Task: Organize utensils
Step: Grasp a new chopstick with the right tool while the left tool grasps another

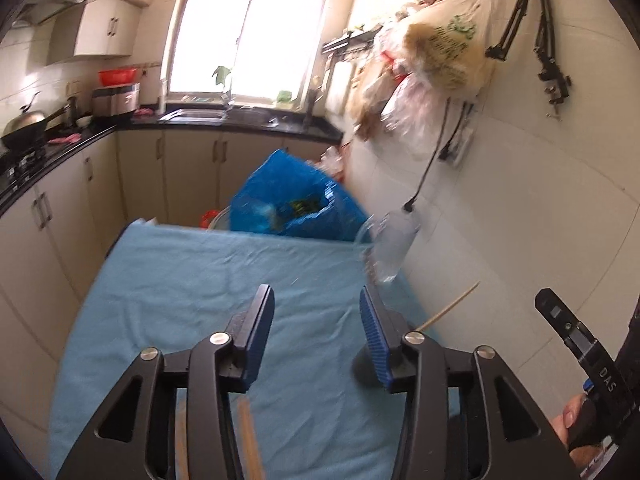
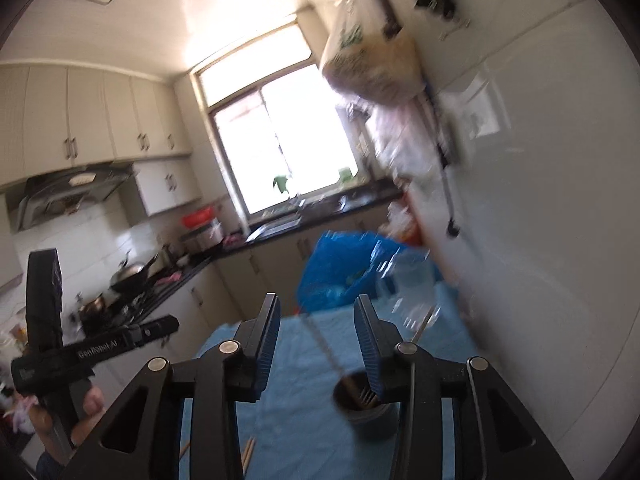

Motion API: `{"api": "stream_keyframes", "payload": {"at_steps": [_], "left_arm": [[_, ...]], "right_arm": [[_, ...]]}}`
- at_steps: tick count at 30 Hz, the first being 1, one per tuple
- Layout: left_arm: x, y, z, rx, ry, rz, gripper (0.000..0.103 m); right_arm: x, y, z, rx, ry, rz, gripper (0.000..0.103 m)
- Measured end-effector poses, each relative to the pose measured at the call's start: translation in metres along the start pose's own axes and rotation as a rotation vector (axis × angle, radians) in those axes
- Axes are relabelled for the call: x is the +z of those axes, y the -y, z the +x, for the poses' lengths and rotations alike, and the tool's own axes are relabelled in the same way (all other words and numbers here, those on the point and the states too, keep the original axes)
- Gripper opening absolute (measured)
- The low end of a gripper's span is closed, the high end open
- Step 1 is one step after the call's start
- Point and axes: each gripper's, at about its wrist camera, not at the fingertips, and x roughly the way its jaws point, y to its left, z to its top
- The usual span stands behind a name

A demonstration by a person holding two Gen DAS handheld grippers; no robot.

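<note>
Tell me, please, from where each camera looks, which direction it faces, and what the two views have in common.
Left wrist: sits on the left tool, looking down along its open jaws over the blue cloth toward the window; the right tool and a hand show at right.
Right wrist: sits on the right tool, jaws open, aimed more level, above the utensil cup; the left tool shows at left.
Shared: cloth, window, blue bag, clear bottle.

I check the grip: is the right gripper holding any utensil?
No, the right gripper has open jaws with only blue cloth between them.
</note>
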Motion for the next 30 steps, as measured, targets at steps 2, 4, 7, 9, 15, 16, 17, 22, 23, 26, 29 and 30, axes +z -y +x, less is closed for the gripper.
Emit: {"api": "stream_keyframes", "payload": {"at_steps": [2, 4, 7, 9, 15, 16, 17, 22, 23, 26, 29, 30], "left_arm": [[-0.019, -0.023, -0.008, 0.036, -0.022, -0.017, 0.045], [-0.039, -0.048, -0.013, 0.076, -0.052, -0.038, 0.045], [-0.065, -0.086, -0.011, 0.132, -0.117, -0.088, 0.045], [-0.085, -0.113, -0.006, 0.16, -0.175, -0.123, 0.045], [-0.143, -0.182, 0.004, 0.196, -0.319, -0.255, 0.045], [-0.149, -0.188, 0.005, 0.196, -0.33, -0.266, 0.045], [-0.154, -0.191, 0.008, 0.191, -0.345, -0.272, 0.045], [-0.171, -0.19, 0.019, 0.152, -0.397, -0.248, 0.045], [-0.173, -0.186, 0.021, 0.152, -0.402, -0.236, 0.045], [-0.177, -0.184, 0.024, 0.16, -0.406, -0.217, 0.045], [-0.176, -0.186, 0.026, 0.157, -0.405, -0.228, 0.045], [-0.176, -0.188, 0.026, 0.159, -0.403, -0.231, 0.045]], "right_arm": [[-0.017, -0.008, 0.009, -0.001, -0.056, -0.004, 0.042], [-0.039, -0.018, 0.025, -0.009, -0.135, -0.023, 0.042], [-0.07, -0.032, 0.053, 0.011, -0.272, -0.02, 0.041], [-0.085, -0.041, 0.07, 0.031, -0.352, -0.027, 0.041], [-0.12, -0.066, 0.115, 0.081, -0.531, -0.047, 0.041], [-0.125, -0.068, 0.121, 0.083, -0.554, -0.039, 0.041], [-0.13, -0.07, 0.126, 0.08, -0.576, -0.034, 0.041], [-0.156, -0.076, 0.155, 0.101, -0.705, 0.015, 0.022], [-0.161, -0.08, 0.159, 0.108, -0.726, 0.027, 0.021], [-0.172, -0.088, 0.17, 0.122, -0.781, 0.046, 0.021], [-0.18, -0.102, 0.181, 0.142, -0.819, 0.04, 0.021], [-0.184, -0.107, 0.187, 0.141, -0.833, 0.036, 0.021]]}}
